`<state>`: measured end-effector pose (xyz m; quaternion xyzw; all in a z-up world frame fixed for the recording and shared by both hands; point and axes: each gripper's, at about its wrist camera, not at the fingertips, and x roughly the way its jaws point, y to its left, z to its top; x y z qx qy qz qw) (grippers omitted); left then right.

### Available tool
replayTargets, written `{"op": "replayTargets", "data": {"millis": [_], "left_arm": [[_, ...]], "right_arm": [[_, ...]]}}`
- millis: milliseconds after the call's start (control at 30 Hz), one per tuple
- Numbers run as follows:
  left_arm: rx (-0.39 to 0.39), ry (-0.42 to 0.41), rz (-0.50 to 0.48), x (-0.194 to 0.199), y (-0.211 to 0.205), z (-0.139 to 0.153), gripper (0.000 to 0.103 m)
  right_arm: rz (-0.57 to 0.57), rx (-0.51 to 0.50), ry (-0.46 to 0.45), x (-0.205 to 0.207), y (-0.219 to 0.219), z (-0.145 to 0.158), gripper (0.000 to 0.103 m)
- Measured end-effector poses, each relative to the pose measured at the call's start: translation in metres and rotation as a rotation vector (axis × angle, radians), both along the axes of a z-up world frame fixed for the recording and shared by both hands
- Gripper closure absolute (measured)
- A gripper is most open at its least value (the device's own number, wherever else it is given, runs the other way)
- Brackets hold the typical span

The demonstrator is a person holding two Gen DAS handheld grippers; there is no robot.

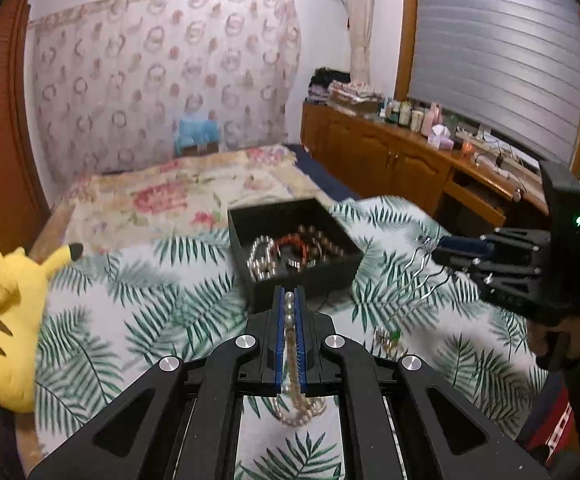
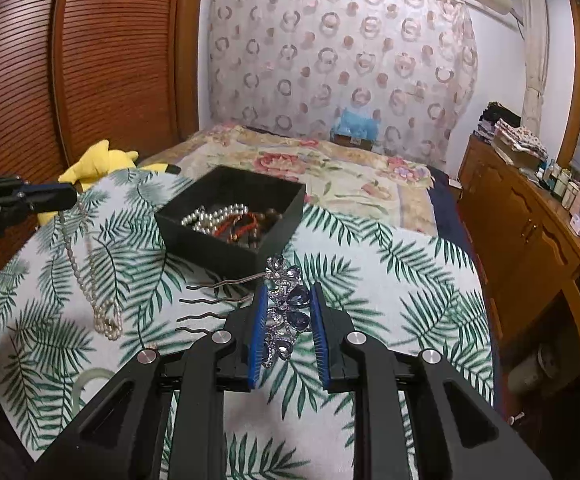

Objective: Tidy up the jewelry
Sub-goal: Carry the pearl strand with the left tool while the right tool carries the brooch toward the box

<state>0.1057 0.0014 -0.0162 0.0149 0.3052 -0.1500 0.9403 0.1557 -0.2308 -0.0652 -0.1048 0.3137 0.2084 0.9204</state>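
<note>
A black open box sits on the palm-leaf cloth and holds pearl, red and dark bead strands. My left gripper is shut on a pearl necklace, which hangs in a loop below it; the gripper is just in front of the box's near wall. My right gripper is shut on a blue-jewelled hair comb, its wavy prongs pointing left, right of and just short of the box.
A yellow plush toy lies at the cloth's left edge. A small piece of jewelry lies on the cloth by the box. A green bangle lies near the left. A wooden cabinet stands to the right.
</note>
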Motion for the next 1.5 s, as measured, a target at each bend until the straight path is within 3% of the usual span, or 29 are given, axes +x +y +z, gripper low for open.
{"op": "replayTargets", "data": {"millis": [567,867,1233,1500], "left_arm": [[-0.024,-0.139,-0.004,0.028,-0.008,0.089,0.099],[0.008,-0.174,0.015,0.052,-0.016,0.117,0.099],[0.022,-0.145,0.016,0.085,-0.021,0.114,0.099],[0.006,-0.050,0.059,0.108,-0.011,0.073,0.097]], "right_arm": [[0.016,0.003,-0.029,0.043,0.021,0.028,0.080],[0.016,-0.002,-0.025,0.062,0.028,0.030,0.080],[0.026,0.011,-0.012,0.070,0.031,0.024,0.080],[0.019,0.021,0.013,0.083,0.036,0.016,0.080]]}}
